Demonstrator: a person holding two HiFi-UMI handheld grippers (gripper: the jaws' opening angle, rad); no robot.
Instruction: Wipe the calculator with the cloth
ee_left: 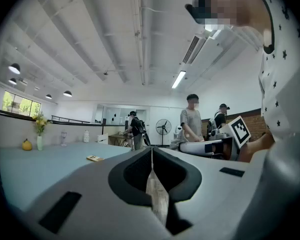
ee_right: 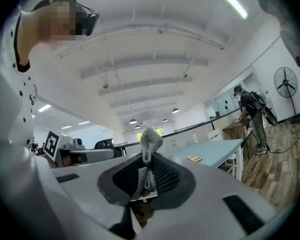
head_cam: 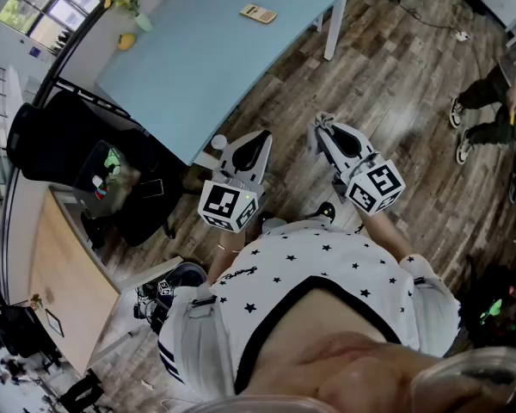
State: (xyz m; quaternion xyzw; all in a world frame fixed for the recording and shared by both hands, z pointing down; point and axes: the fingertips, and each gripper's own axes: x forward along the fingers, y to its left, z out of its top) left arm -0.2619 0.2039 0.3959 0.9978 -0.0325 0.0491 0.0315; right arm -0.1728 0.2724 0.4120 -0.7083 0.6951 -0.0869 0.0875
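Observation:
The calculator (head_cam: 258, 13) is a small tan slab lying on the far part of the light-blue table (head_cam: 198, 58). It also shows far off in the left gripper view (ee_left: 95, 158) and the right gripper view (ee_right: 194, 158). My right gripper (head_cam: 323, 129) is shut on a grey cloth (ee_right: 150, 140), whose bunched end pokes out above the jaws (head_cam: 324, 120). My left gripper (head_cam: 260, 138) is shut with nothing between its jaws (ee_left: 151, 154). Both grippers are held close to the person's body, over the wooden floor and short of the table's near edge.
A black office chair (head_cam: 64, 140) and a wooden desk (head_cam: 60, 265) stand at the left. A vase with flowers (head_cam: 129, 3) and a yellow fruit (head_cam: 125, 40) sit on the table's far left. A person (head_cam: 490, 101) stands at the right; others and a fan (ee_left: 163, 128) are across the room.

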